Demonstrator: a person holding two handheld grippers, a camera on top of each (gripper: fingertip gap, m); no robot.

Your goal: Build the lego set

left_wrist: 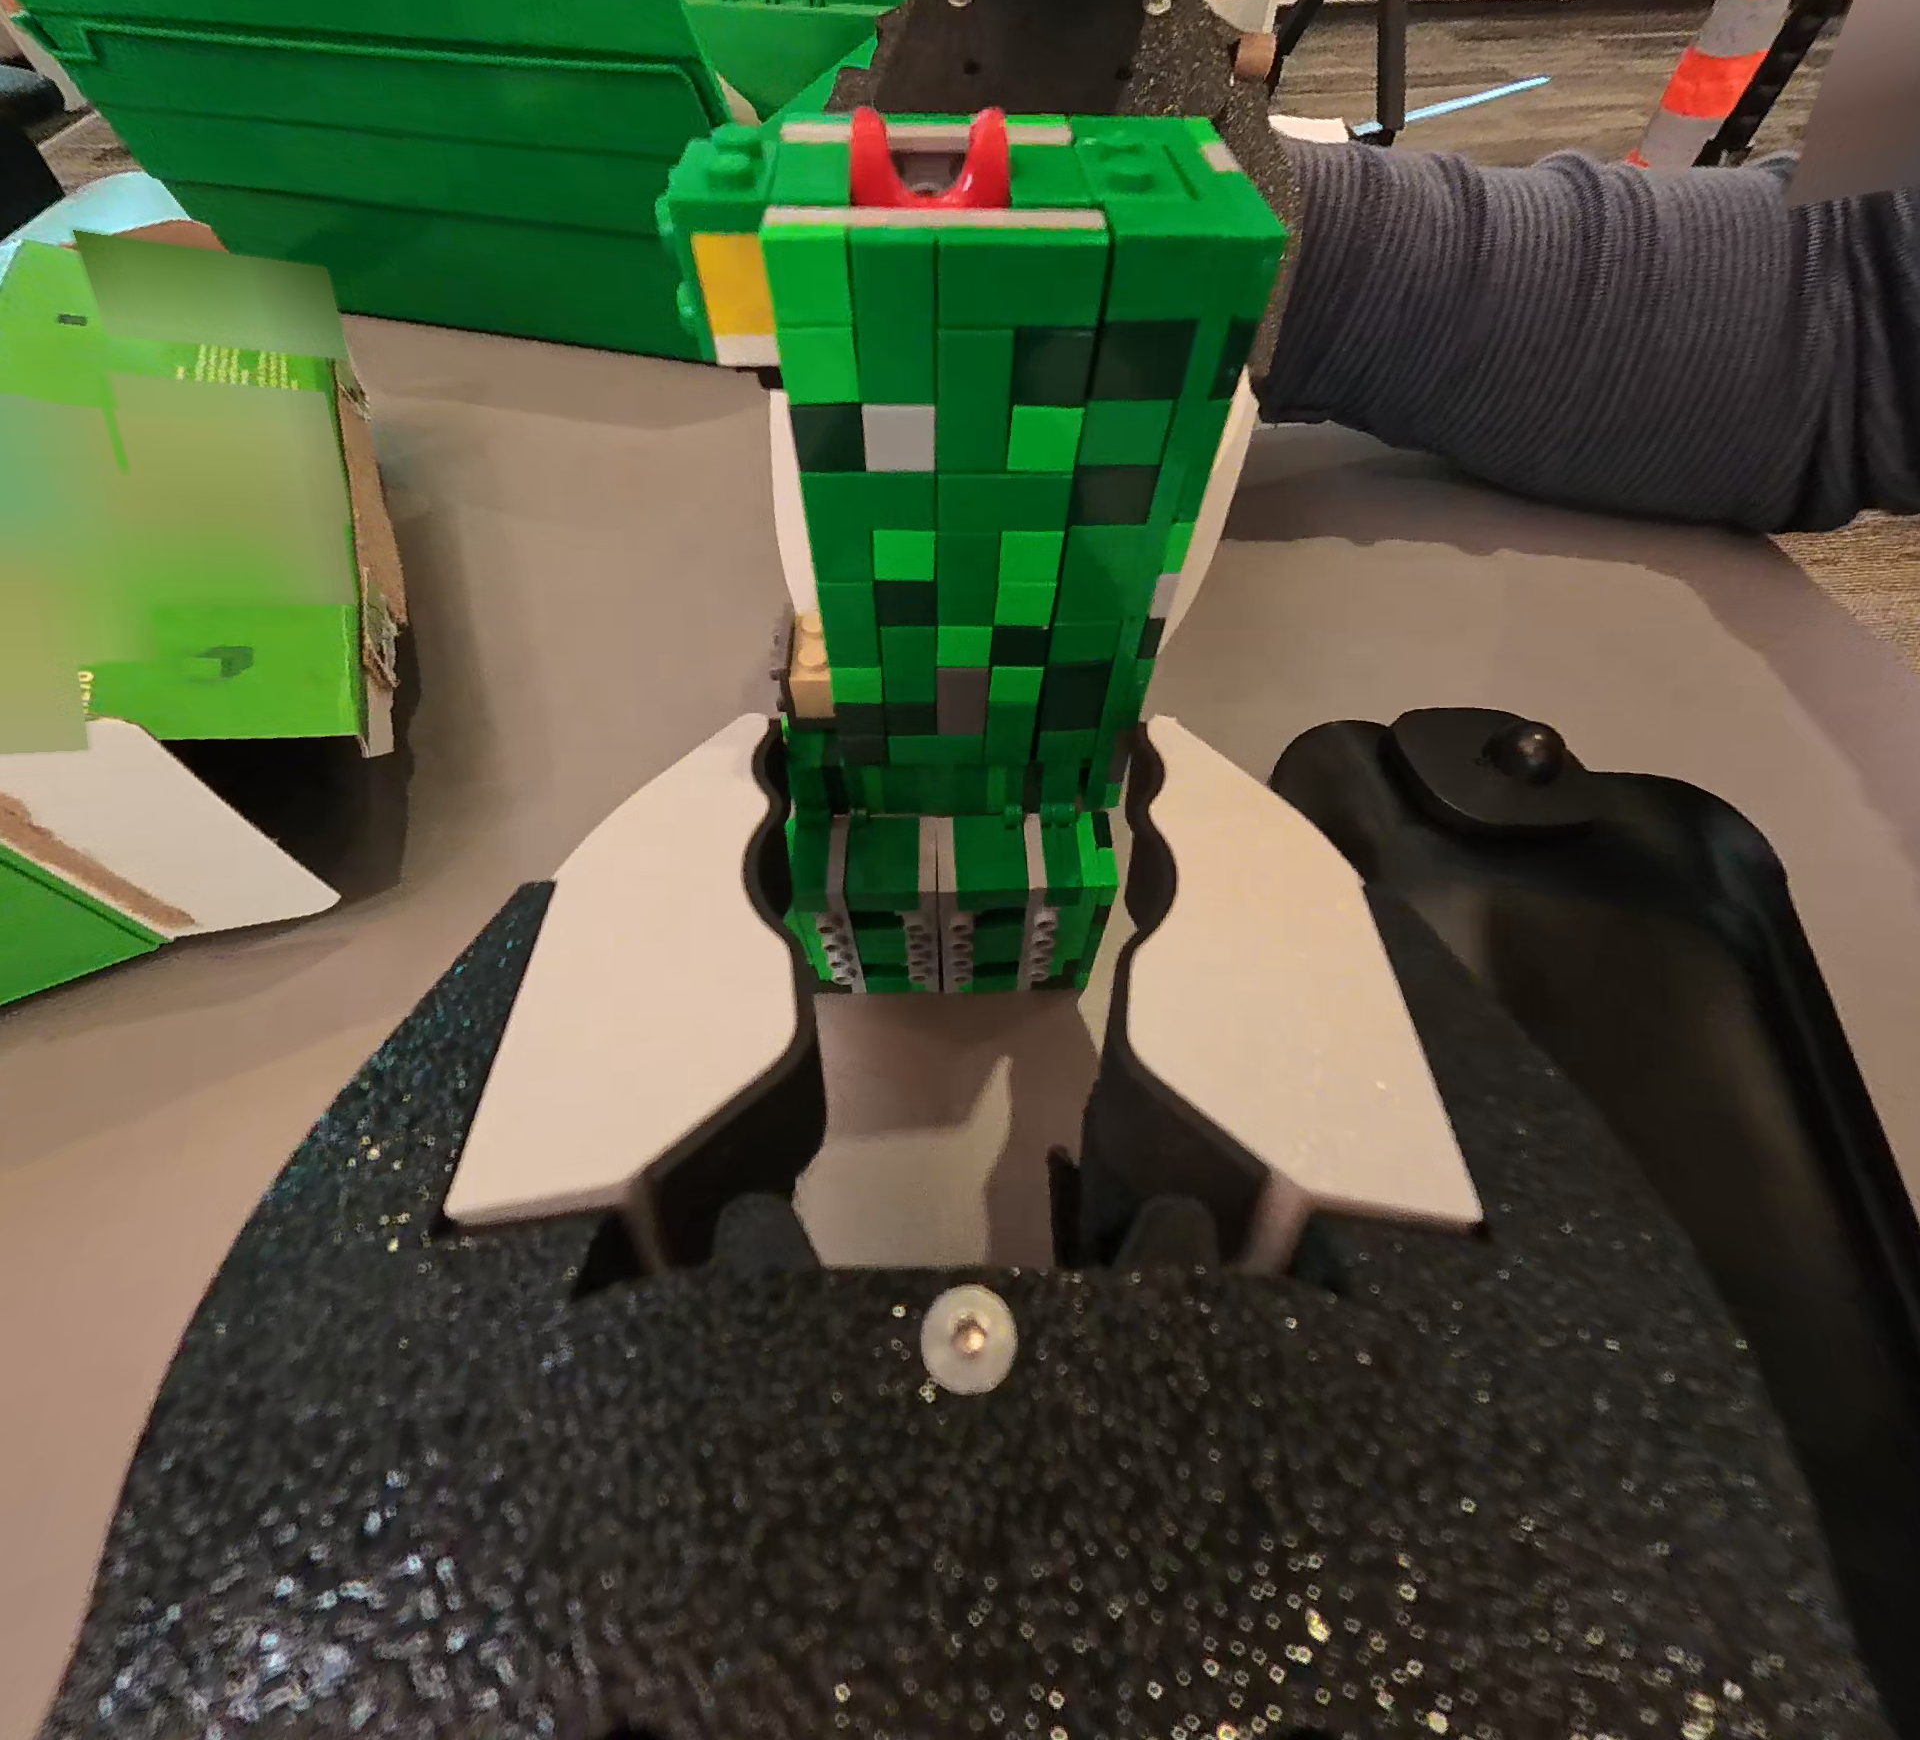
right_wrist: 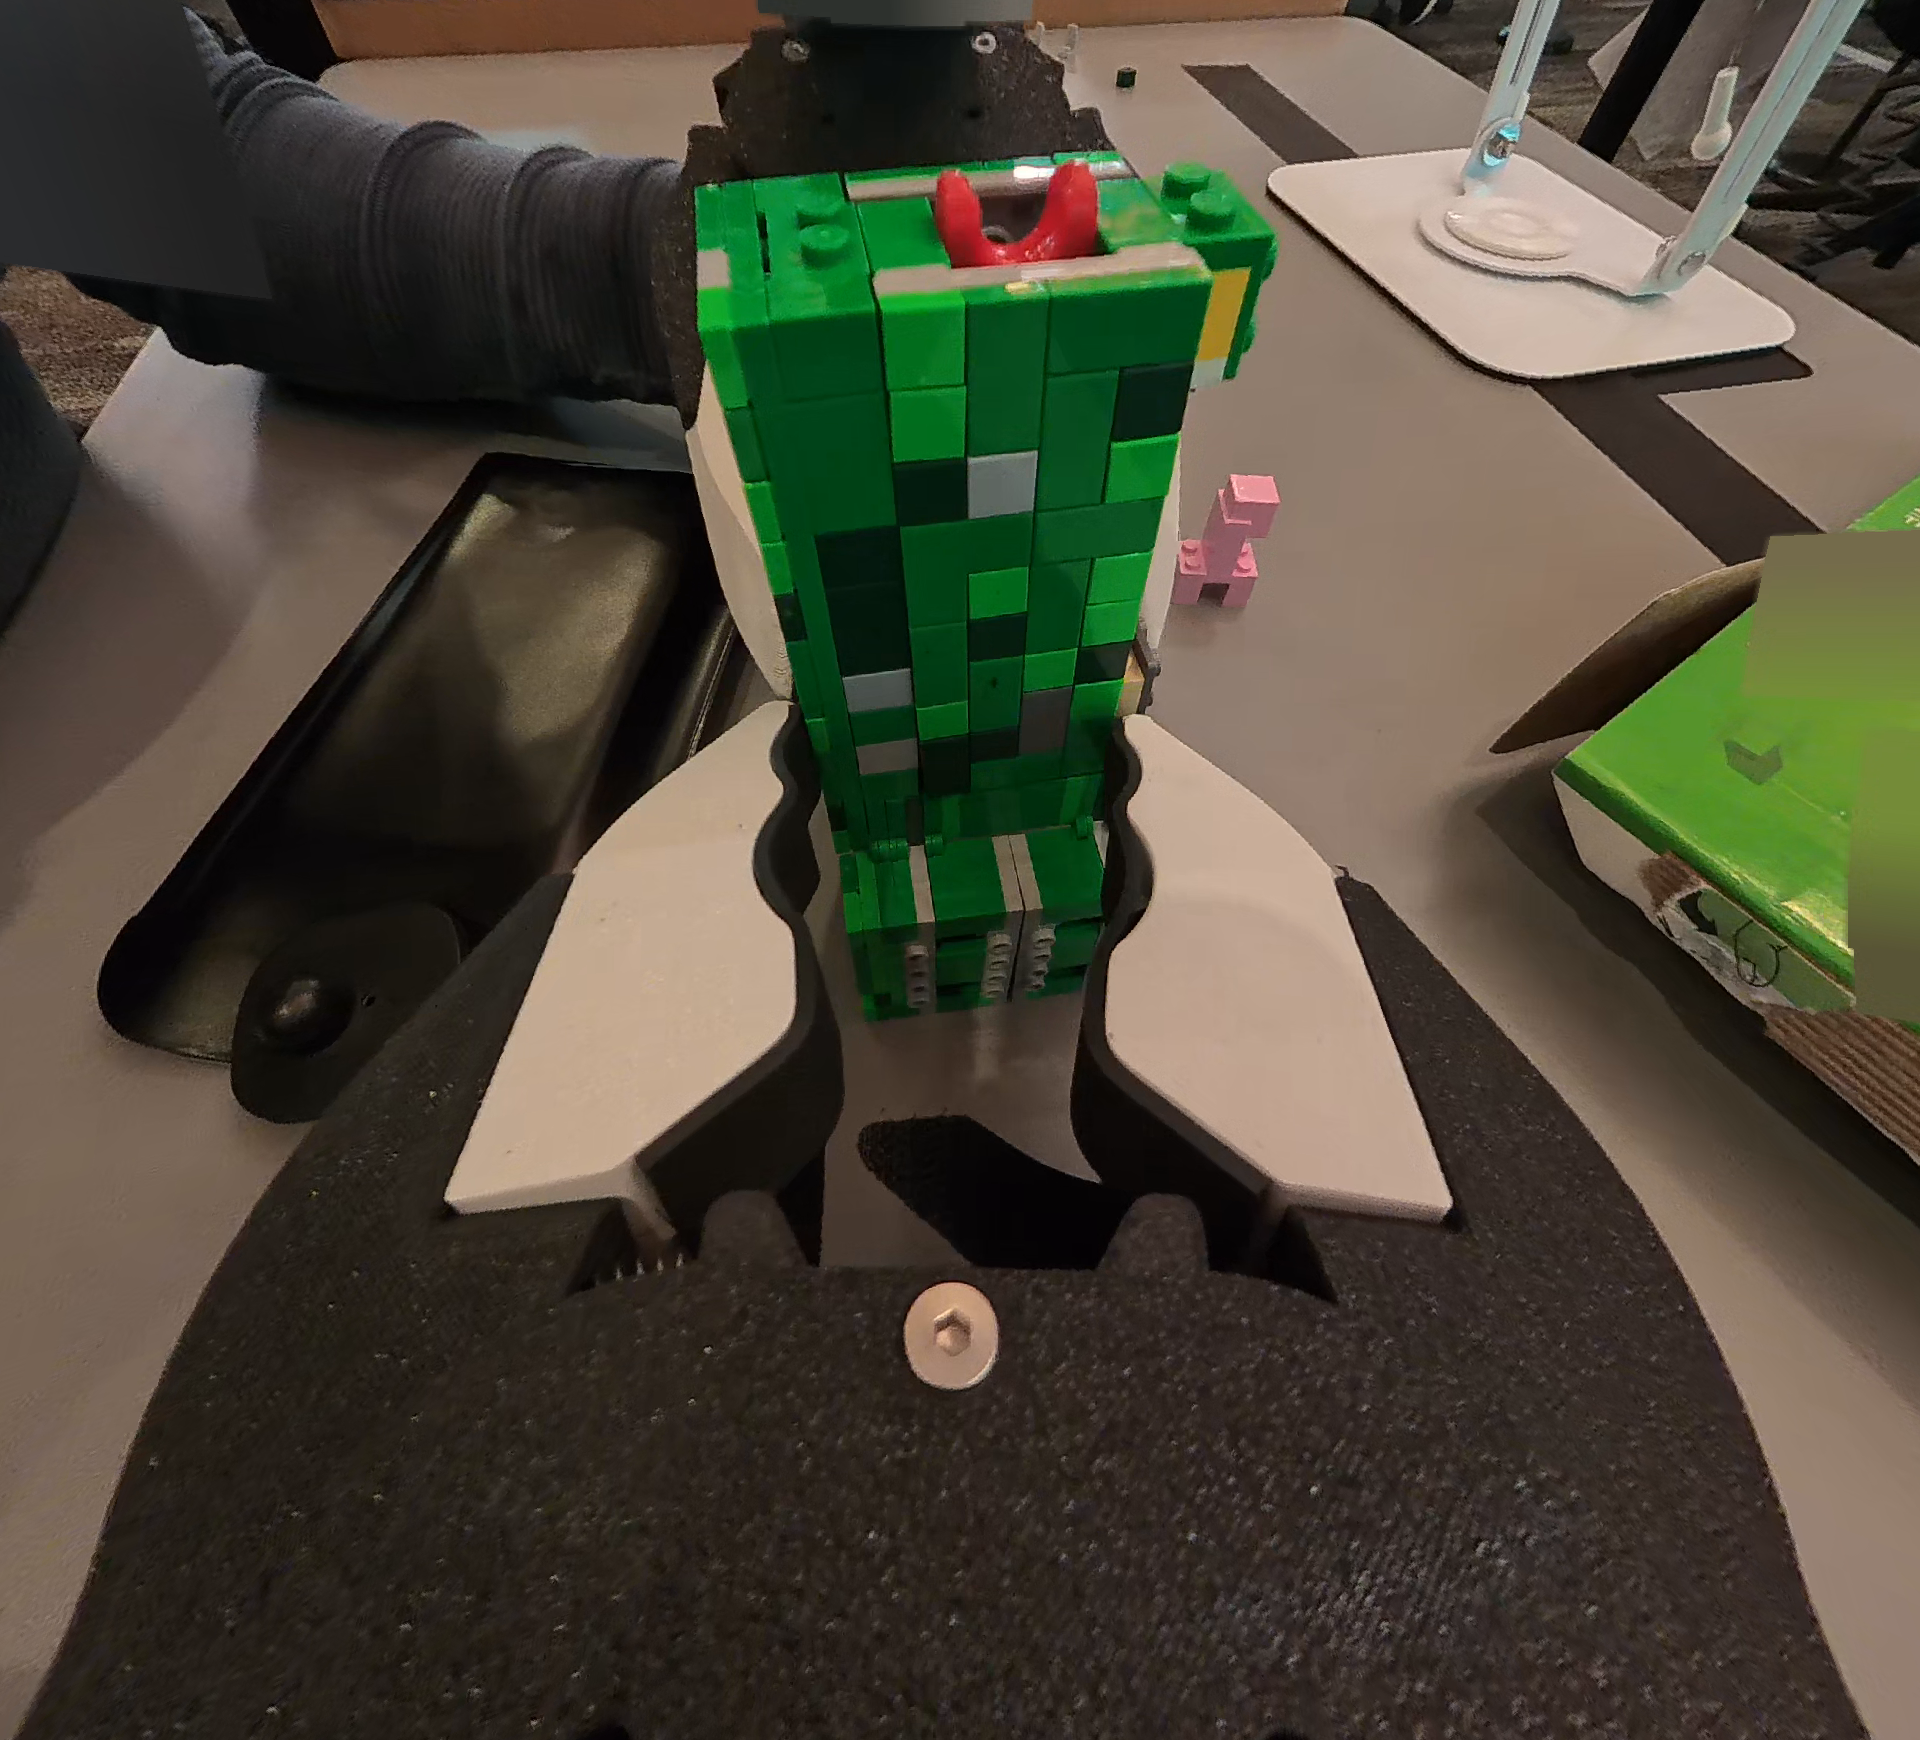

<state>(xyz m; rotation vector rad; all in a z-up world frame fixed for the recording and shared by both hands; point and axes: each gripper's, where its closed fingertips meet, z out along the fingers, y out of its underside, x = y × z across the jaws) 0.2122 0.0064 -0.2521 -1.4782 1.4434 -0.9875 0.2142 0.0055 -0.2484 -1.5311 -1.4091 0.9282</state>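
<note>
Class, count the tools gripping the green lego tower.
2: the left tool and the right tool clamp opposite sides of the green lego tower's base; none hidden.

Bright, even indoor light — soft shadows, wide-angle edge bending, slight blur.

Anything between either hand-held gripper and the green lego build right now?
Nothing visible. The left hand-held gripper has its fingers on either side of the base of the green lego build, and the right hand-held gripper flanks the same base from the opposite side. The black tray and pink lego figure sit off to the sides.
</note>
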